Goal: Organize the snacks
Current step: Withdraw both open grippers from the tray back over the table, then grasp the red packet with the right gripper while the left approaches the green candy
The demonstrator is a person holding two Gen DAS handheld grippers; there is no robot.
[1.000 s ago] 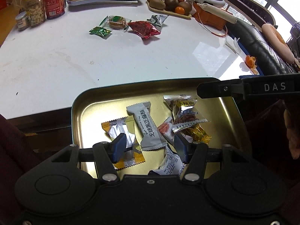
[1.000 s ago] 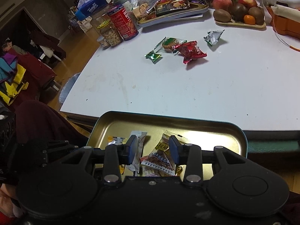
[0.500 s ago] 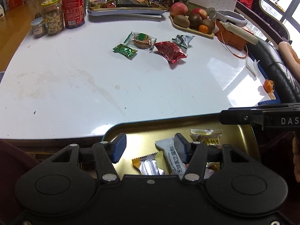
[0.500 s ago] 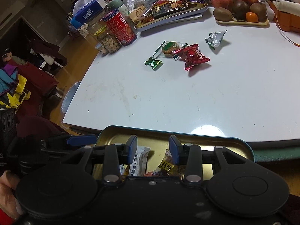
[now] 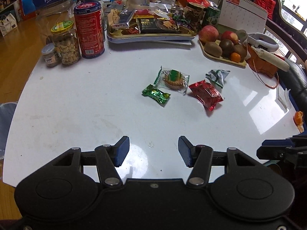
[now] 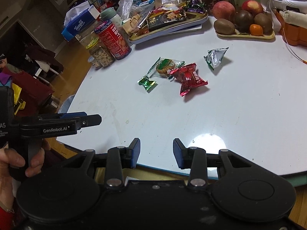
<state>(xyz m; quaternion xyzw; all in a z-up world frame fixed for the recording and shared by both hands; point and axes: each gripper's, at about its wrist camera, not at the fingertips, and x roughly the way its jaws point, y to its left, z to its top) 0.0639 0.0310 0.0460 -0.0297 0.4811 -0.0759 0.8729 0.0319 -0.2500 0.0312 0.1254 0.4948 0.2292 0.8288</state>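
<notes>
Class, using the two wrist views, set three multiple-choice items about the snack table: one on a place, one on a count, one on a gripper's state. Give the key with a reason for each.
1. Where does the small green candy lie?
A. On the fruit tray
B. On the white table, beside the cookie packet
C. Inside the nut jar

2. How many loose wrapped snacks lie together mid-table?
A. Two
B. Four
C. Seven

3. What is the left gripper doing?
A. Open, holding nothing
B. Shut on the red packet
C. Shut on the red can

Key: 1 B, the candy lies on bare tabletop next to the cookie. 2 B, green candy, cookie packet, red packet and silver-green packet. 3 A, only tabletop shows between its spread pads.
</notes>
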